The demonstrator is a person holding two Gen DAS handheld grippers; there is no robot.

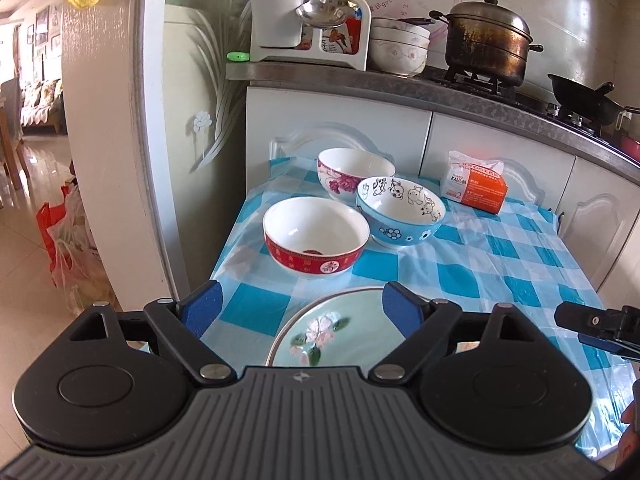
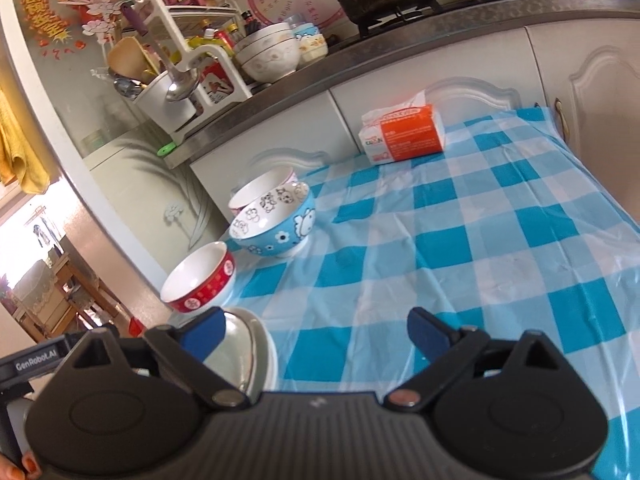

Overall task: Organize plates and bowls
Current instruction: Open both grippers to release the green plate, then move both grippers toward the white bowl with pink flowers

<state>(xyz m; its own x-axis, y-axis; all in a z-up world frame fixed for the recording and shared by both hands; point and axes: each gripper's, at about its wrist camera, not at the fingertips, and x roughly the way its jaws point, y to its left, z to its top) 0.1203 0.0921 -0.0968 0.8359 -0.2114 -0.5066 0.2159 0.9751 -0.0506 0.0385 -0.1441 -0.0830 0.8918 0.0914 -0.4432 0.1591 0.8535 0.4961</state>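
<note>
On the blue checked tablecloth (image 1: 500,264) stand three bowls: a red-rimmed bowl (image 1: 316,236), a blue cartoon bowl (image 1: 400,210) and a pink-flowered bowl (image 1: 354,174) behind them. A pale green plate with a flower (image 1: 332,332) lies at the near edge. My left gripper (image 1: 302,308) is open and empty, just above and behind the plate. My right gripper (image 2: 316,330) is open and empty over the cloth, its left finger beside the plate (image 2: 256,352). The red bowl (image 2: 200,280) and blue bowl (image 2: 276,220) show at the left of the right wrist view. The right gripper also shows in the left wrist view (image 1: 596,324).
An orange and white tissue pack (image 1: 476,186) lies at the back of the table. Behind it are white cabinets and a counter with a utensil rack (image 1: 308,24), stacked bowls (image 1: 398,46), a pot (image 1: 486,40) and a wok (image 1: 580,98). Bags (image 1: 68,248) sit on the floor at left.
</note>
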